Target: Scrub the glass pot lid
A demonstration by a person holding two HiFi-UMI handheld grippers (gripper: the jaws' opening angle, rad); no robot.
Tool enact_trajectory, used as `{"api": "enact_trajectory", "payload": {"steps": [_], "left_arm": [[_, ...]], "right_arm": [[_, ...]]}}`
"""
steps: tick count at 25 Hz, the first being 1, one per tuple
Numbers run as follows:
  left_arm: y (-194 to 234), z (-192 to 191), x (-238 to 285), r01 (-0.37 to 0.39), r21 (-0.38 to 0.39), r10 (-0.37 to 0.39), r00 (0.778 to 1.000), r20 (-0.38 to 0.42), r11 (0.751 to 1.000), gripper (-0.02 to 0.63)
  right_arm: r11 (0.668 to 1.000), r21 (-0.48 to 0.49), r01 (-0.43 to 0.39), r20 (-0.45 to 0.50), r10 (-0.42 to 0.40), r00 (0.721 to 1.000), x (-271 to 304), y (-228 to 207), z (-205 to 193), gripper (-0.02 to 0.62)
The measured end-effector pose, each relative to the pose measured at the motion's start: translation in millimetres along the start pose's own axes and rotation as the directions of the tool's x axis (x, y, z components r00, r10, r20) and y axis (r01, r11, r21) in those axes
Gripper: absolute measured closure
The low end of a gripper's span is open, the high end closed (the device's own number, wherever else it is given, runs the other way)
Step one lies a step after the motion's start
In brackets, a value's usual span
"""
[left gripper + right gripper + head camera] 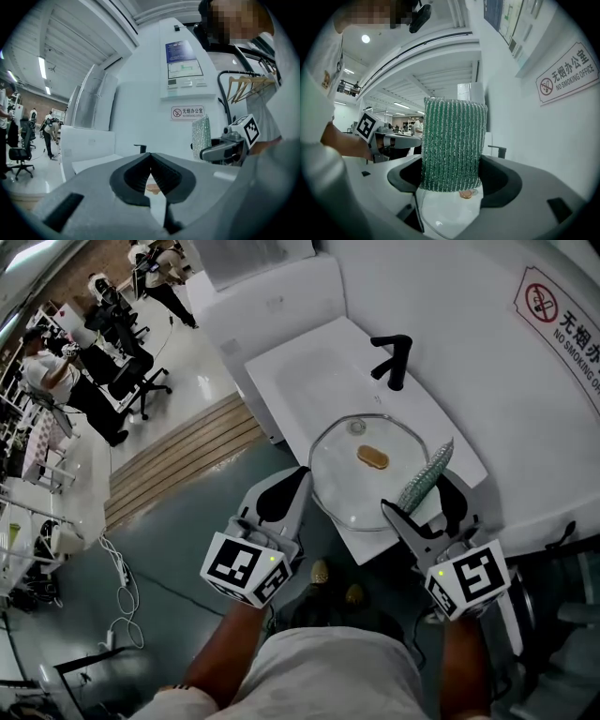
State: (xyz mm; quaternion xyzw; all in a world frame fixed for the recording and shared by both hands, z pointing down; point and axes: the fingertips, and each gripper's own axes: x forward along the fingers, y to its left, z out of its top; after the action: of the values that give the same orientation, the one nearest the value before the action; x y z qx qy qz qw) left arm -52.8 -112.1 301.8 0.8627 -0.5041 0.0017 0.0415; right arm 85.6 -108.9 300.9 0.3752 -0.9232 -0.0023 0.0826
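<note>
White wall (450, 296) ran behind and to the right of the sink (300, 381). Grey floor lay to the sink's left, with a strip of wooden boards (183, 460) just beside it. Office chairs (131, 376) and seated people stood well beyond the sink's left.

Glass pot lid (342, 493) lay flat on the sink's near end, tan knob (372, 457) up.

Left gripper (302, 474) was at the sink's near-left edge, tips just beside the lid's rim; contact could not be told. Its own view showed the jaws (150, 157) pressed together with nothing between them.

Right gripper (419, 495) was at the sink's near-right edge, over the lid's right rim. Its jaws were clamped on a green scouring pad (452, 143), which stood upright above them. That pad blocked the middle of the right gripper view, and only the knob showed under it.

Black tap (394, 360) stood at the sink's far-right side, clear of both grippers.

Wooden hangers (248, 86) hung on a black rack right of the sink.

Sign (567, 77) on the wall right of the sink read "无烟办公室 NO SMOKING OFFICE", with a crossed-cigarette mark. Print on the wall panel (183, 63) above the sink was too small to read.
</note>
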Motion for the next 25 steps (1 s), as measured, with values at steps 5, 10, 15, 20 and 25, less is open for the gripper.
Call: {"api": "enact_trajectory", "payload": {"steps": [5,10,15,20,25], "left_arm": [[18.8,1.7,15.6,0.016,0.01,-0.016,1.0,-0.001,1.0,0.591],[44.8,-0.5,29.5,0.024,0.004,-0.024,1.0,-0.007,1.0,0.591],[68.9,-12.7,46.7,0.043,0.003,-0.043,0.998,-0.056,0.999,0.591],[88.7,-33.4,62.1,0.069,-0.026,-0.072,0.99,-0.125,0.997,0.589],[102.8,-55.0,73.5,0.07,-0.076,-0.083,0.978,-0.192,0.995,0.589]], "right_arm": [[1.0,-0.01,0.022,-0.009,-0.022,1.0,23.3,-10.0,5.0,0.247],[0.999,-0.017,0.048,-0.015,-0.048,0.999,50.3,-15.4,7.3,0.247],[0.996,-0.019,0.087,-0.025,-0.087,0.996,76.8,-22.0,7.1,0.247],[0.993,-0.043,0.109,-0.06,-0.111,0.992,101.6,-22.1,4.8,0.247],[0.993,-0.091,0.074,-0.133,-0.086,0.987,123.0,-20.7,2.4,0.247]]}}
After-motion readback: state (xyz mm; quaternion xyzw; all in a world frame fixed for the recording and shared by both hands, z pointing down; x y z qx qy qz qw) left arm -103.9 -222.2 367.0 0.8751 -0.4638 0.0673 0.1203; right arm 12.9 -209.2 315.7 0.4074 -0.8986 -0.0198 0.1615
